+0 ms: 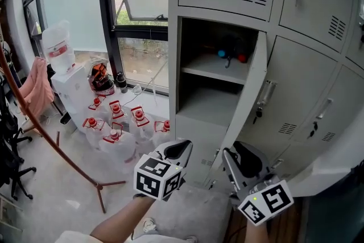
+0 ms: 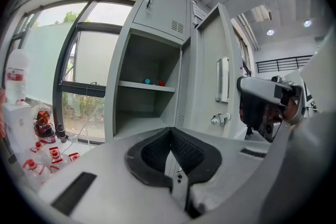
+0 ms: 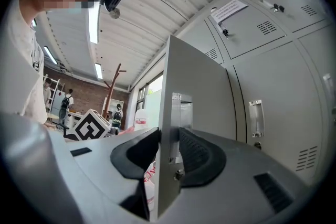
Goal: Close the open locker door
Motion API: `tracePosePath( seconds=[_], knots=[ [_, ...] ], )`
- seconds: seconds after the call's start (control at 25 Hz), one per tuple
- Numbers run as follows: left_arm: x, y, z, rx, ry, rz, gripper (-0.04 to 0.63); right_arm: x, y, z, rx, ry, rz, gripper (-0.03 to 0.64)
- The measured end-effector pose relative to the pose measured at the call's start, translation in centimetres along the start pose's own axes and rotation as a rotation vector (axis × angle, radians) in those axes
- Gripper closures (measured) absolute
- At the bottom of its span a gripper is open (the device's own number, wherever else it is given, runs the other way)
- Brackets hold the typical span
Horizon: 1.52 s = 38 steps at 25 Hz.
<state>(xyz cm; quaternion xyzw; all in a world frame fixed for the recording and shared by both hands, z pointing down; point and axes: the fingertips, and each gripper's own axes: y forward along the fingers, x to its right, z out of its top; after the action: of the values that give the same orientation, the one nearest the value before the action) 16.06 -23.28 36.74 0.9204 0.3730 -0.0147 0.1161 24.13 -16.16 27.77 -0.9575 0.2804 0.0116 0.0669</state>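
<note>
The grey locker door (image 1: pixel 245 101) stands swung out from its open compartment (image 1: pixel 211 101), edge-on toward me. My right gripper (image 1: pixel 238 161) sits low at that door's free edge. In the right gripper view the door (image 3: pixel 195 107) runs between the two black pads, which press on it from both sides near the latch plate (image 3: pixel 175 128). My left gripper (image 1: pixel 177 150) hovers to the left of the door, in front of the compartment; its pads (image 2: pixel 157 150) meet at the tip with nothing between them. The left gripper view shows the door (image 2: pixel 209 73) and the right gripper (image 2: pixel 262 107) beyond it.
A shelf inside the compartment holds small blue and red items (image 1: pixel 230 56). Shut lockers (image 1: pixel 307 82) fill the right side. Several red-capped water jugs (image 1: pixel 119 125), a water dispenser (image 1: pixel 60 51) and a coat stand's legs (image 1: pixel 99 185) occupy the floor at the left under the window (image 1: pixel 139 54).
</note>
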Motion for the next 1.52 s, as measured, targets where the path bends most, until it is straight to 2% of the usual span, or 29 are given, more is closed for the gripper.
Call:
tracePosePath(
  seconds=[0.16, 0.2, 0.36, 0.68, 0.96, 1.2, 1.52],
  knots=[
    [-0.6, 0.3, 0.3, 0.007, 0.000, -0.040, 0.589, -0.2, 0.8, -0.1, -0.014, 0.000, -0.044, 0.493],
    [-0.7, 0.4, 0.3, 0.007, -0.001, -0.048, 0.589, -0.1, 1.0, -0.2, -0.016, 0.010, -0.053, 0.466],
    [-1.6, 0.3, 0.4, 0.010, -0.010, -0.071, 0.589, -0.4, 2.0, -0.3, -0.019, 0.047, -0.053, 0.451],
    [-6.2, -0.2, -0.5, 0.021, -0.035, -0.078, 0.589, -2.0, 6.5, -1.6, -0.033, 0.036, -0.054, 0.485],
    [-10.6, -1.7, -0.2, 0.036, -0.053, -0.056, 0.589, -2.8, 10.4, -2.0, -0.045, 0.040, -0.093, 0.505],
    [-14.0, -2.6, -0.3, 0.037, -0.057, -0.054, 0.589, -3.1, 13.9, -2.4, -0.052, 0.031, -0.164, 0.508],
    [-17.1, -2.6, -0.3, 0.016, -0.039, -0.097, 0.589, -2.5, 17.9, -3.0, -0.054, 0.017, -0.262, 0.511]
  ],
)
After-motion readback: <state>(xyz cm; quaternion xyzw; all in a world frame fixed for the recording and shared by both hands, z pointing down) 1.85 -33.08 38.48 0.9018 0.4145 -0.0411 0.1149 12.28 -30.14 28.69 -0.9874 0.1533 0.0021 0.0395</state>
